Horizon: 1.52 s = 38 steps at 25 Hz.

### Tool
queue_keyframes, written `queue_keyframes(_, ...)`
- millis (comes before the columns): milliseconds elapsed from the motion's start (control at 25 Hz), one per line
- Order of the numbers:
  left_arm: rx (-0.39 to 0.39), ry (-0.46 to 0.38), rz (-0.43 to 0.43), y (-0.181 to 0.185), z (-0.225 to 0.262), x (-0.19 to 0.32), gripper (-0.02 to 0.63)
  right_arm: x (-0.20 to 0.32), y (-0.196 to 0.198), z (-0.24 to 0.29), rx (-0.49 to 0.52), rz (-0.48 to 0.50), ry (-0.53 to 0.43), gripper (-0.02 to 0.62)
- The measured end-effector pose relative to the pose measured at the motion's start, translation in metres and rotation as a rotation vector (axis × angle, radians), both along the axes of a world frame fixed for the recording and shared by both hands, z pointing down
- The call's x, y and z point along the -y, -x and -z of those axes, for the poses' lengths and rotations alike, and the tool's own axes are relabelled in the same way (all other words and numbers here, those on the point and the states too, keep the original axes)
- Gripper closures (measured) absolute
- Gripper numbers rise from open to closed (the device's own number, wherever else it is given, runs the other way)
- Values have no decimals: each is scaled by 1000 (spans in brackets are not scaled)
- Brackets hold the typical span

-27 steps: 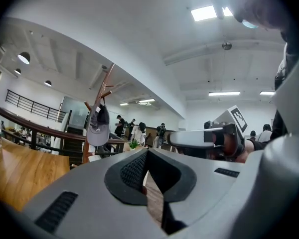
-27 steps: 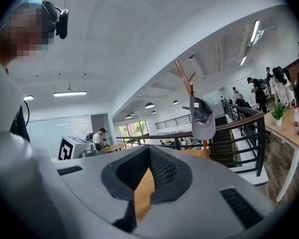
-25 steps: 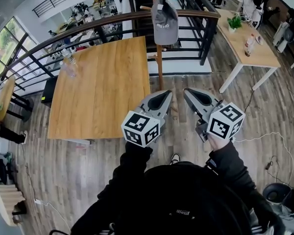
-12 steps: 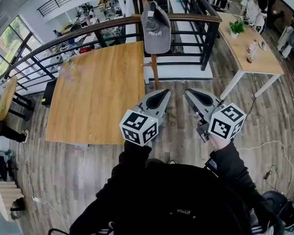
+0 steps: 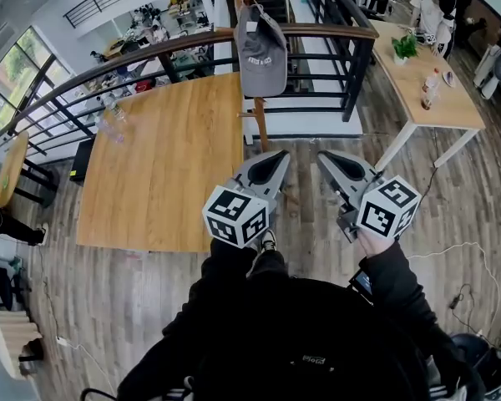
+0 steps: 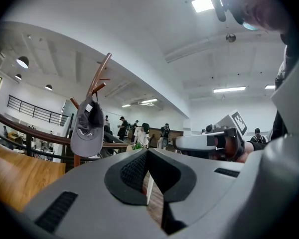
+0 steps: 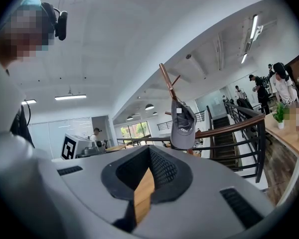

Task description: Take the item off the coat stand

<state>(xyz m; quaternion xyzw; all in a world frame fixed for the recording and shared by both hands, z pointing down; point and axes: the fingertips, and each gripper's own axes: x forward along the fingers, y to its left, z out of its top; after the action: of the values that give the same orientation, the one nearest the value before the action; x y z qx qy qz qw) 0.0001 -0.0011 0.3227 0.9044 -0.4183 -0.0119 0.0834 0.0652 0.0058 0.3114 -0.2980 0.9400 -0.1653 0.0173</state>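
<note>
A grey cap (image 5: 261, 53) hangs on a peg near the top of a wooden coat stand (image 5: 258, 128), just in front of the railing. My left gripper (image 5: 280, 158) and right gripper (image 5: 324, 157) are held side by side below the stand, well short of the cap, both shut with nothing between the jaws. In the left gripper view the cap (image 6: 87, 128) hangs up and to the left of my shut left gripper (image 6: 147, 151). The right gripper view has the cap (image 7: 182, 126) just right of centre, above the shut right gripper (image 7: 149, 152).
A large wooden table (image 5: 167, 157) stands to the left of the stand with a clear plastic bottle (image 5: 108, 117) near its far corner. A curved railing (image 5: 326, 32) runs behind. At the right stands a second table (image 5: 426, 86) with a plant and bottles. People stand in the background.
The cap and stand have shifted a little left and nearer in the head view as the person steps forward; a shoe now shows below the left gripper. Both grippers stay shut.
</note>
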Motion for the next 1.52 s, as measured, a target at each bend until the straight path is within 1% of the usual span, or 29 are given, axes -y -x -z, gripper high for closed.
queue_keyframes(120, -15, -16, 3, -1, 4, 17, 606, 16, -5, -2, 2, -11, -1, 577)
queue_keyframes(320, -19, -24, 5, 2, 7, 43, 606, 42, -9, 1, 4, -24, -14, 578)
queue_keyframes(560, -19, -28, -12, 14, 9, 81, 606, 81, 8, 3, 4, -11, -22, 578)
queue_keyframes(760, -30, -68, 11, 36, 23, 119, 606, 121, 24, 4, -2, -6, -21, 578)
queue_keyframes(920, -21, -83, 15, 52, 34, 146, 606, 149, 35, 10, -8, -19, -16, 578)
queue_keyframes(1080, 4, -101, 9, 63, 37, 176, 606, 182, 47, 15, -13, -30, -17, 578)
queue_keyframes(1160, 5, -113, 8, 75, 40, 188, 606, 200, 54, 18, -13, -38, -21, 578)
queue_keyframes(1280, 13, -105, -4, 93, 42, 204, 606, 224, 62, 24, -15, -58, -30, 578)
queue_keyframes(1400, 26, -96, -3, 109, 37, 214, 606, 243, 70, 28, -39, -75, -38, 578)
queue_keyframes(1520, 2, -86, 12, 125, 29, 225, 606, 257, 73, 28, -62, -88, -51, 578)
